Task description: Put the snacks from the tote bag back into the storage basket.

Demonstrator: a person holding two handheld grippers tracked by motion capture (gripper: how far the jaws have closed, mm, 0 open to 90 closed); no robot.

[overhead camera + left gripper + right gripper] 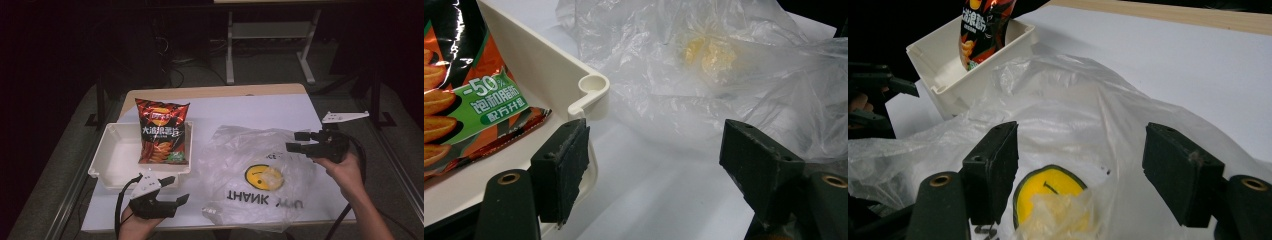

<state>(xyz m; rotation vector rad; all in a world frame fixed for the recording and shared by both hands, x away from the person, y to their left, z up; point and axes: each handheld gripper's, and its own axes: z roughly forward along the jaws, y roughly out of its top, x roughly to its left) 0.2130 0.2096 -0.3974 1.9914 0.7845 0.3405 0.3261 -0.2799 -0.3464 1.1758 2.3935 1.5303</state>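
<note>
A red and black chip bag (pixel 162 132) leans in the right end of a white tray (pixel 112 160); its green label (pixel 494 102) shows in the left gripper view. A clear plastic bag (pixel 255 172) with a yellow smiley face (pixel 1048 192) and "THANK YOU" print lies crumpled on the white table cover. My left gripper (pixel 172 189) stands open at the tray's near right corner (pixel 591 87), holding nothing. My right gripper (pixel 296 141) hovers open over the plastic bag's right edge, with the bag (pixel 1068 115) beneath its jaws.
The white cover (pixel 280 107) spans the wooden table. A white three-cornered plate (pixel 342 117) rides above the right gripper. Dark floor, cables and a white table frame (pixel 270 35) lie beyond the far edge.
</note>
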